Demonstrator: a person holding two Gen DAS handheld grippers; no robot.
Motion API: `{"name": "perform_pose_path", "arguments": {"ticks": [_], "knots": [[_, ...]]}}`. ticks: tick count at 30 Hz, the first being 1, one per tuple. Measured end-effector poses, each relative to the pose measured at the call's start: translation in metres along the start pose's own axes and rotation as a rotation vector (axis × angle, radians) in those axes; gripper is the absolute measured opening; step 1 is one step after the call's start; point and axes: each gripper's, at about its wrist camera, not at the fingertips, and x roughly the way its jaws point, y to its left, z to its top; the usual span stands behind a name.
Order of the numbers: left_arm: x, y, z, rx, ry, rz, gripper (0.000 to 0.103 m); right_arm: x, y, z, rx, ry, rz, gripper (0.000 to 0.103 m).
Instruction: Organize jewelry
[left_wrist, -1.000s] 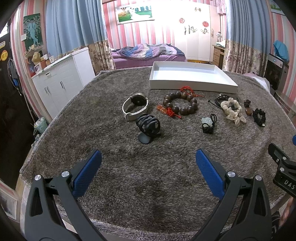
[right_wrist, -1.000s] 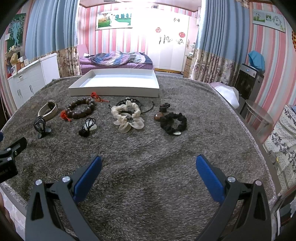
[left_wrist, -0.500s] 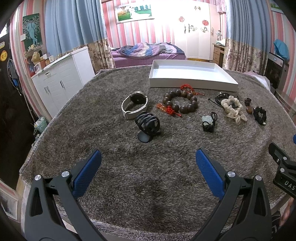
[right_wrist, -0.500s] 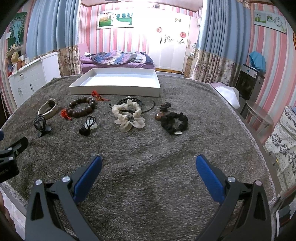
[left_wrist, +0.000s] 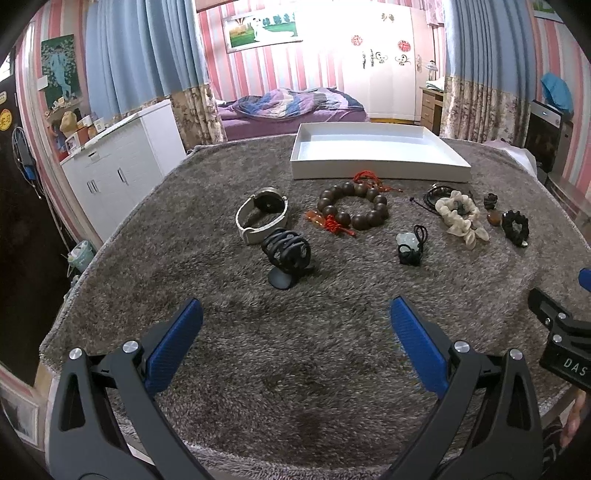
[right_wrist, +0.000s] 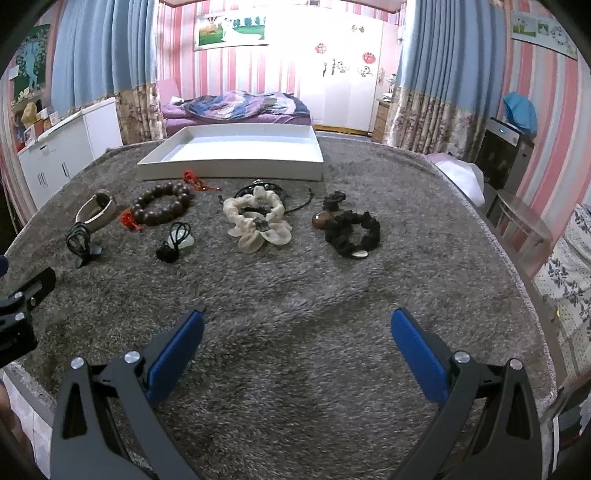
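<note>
A row of jewelry lies on the grey shag cover in front of an empty white tray (left_wrist: 376, 170) (right_wrist: 229, 170). From left to right: a cream watch (left_wrist: 262, 219) (right_wrist: 96, 209), a black claw clip (left_wrist: 287, 254) (right_wrist: 79, 242), a brown bead bracelet (left_wrist: 352, 210) (right_wrist: 162, 208) with red tassels, a pale pendant on black cord (left_wrist: 408, 245) (right_wrist: 177, 242), a cream scrunchie (left_wrist: 460, 219) (right_wrist: 256, 221), an amber bead (right_wrist: 320, 220) and a black scrunchie (left_wrist: 515, 227) (right_wrist: 352, 232). My left gripper (left_wrist: 295, 332) and right gripper (right_wrist: 297, 336) hover open over bare cover, well short of the items.
The cover's front edge runs close under both grippers. White cabinets (left_wrist: 122, 162) stand to the left, a bed (right_wrist: 236, 107) behind the tray, and a small glass side table (right_wrist: 524, 225) to the right. Part of the other gripper (left_wrist: 561, 339) shows at the left view's right edge.
Both views have drifted slightly back and up, so the items look a little smaller and farther. Both grippers stay open and nothing on the cover has moved.
</note>
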Motion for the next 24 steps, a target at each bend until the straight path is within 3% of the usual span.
{"name": "perform_pose_path", "arguments": {"ticks": [6,14,19,24], "knots": [[0.004,-0.001,0.003,-0.002,0.008,-0.03,0.1,0.004,-0.006,0.005,0.009,0.005,-0.031,0.101],[0.01,0.002,0.011,-0.035,0.002,-0.069,0.1,0.018,-0.007,0.012,-0.005,0.067,-0.008,0.101],[0.023,-0.001,0.014,-0.019,0.062,-0.125,0.1,0.022,-0.007,0.015,-0.022,0.08,-0.008,0.101],[0.033,0.001,0.014,-0.039,0.097,-0.107,0.1,0.026,-0.01,0.017,-0.011,0.086,-0.003,0.101]]}}
